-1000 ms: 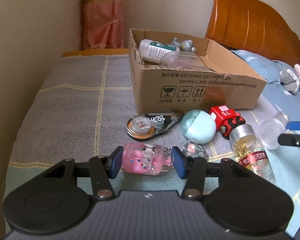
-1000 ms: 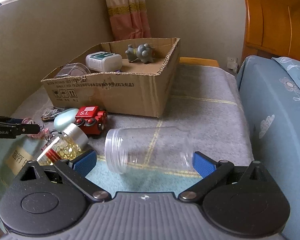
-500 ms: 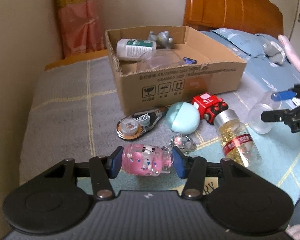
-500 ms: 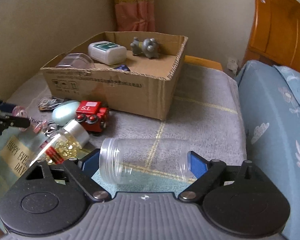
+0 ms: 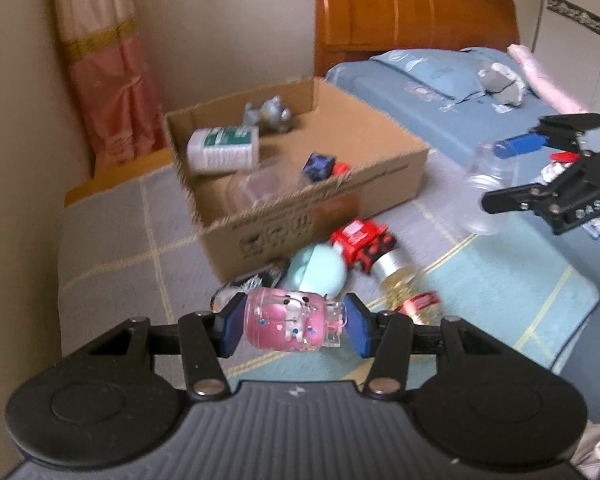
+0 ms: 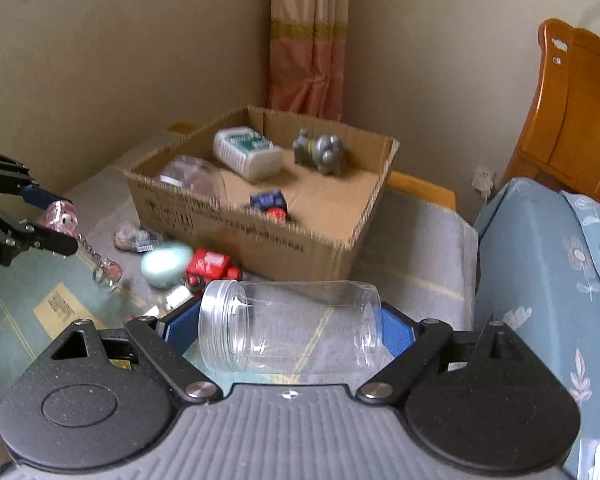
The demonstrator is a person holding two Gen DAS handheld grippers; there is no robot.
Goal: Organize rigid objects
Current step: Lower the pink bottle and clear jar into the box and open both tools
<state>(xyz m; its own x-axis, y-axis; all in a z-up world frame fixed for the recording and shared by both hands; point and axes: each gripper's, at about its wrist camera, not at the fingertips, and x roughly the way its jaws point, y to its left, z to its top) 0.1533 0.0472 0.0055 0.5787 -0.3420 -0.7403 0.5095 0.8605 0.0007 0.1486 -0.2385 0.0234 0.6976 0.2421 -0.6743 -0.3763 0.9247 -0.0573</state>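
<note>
My left gripper [image 5: 294, 326] is shut on a pink glitter keychain toy [image 5: 288, 322] and holds it in the air in front of the open cardboard box [image 5: 320, 216]. Its chain hangs down in the right wrist view [image 6: 100, 264]. My right gripper [image 6: 288, 330] is shut on a clear plastic jar [image 6: 292, 332] lying sideways, lifted above the bed, right of the box [image 6: 260, 236]. Each gripper shows in the other's view, left [image 6: 40, 220] and right [image 5: 516, 168]. The box holds a white-green bottle [image 5: 224, 154], a grey toy [image 5: 270, 118], a clear container [image 6: 192, 178] and a small blue item [image 6: 268, 202].
On the blanket before the box lie a pale blue egg-shaped thing [image 5: 318, 274], a red toy truck [image 5: 364, 242], a capsule bottle with silver cap [image 5: 400, 280] and a tape dispenser [image 6: 134, 238]. A wooden headboard [image 5: 412, 24] and blue bedding [image 6: 548, 280] lie to the right.
Both grippers have lifted their objects off the blanket and risen, moving toward the box. The pink toy's chain now dangles free.
</note>
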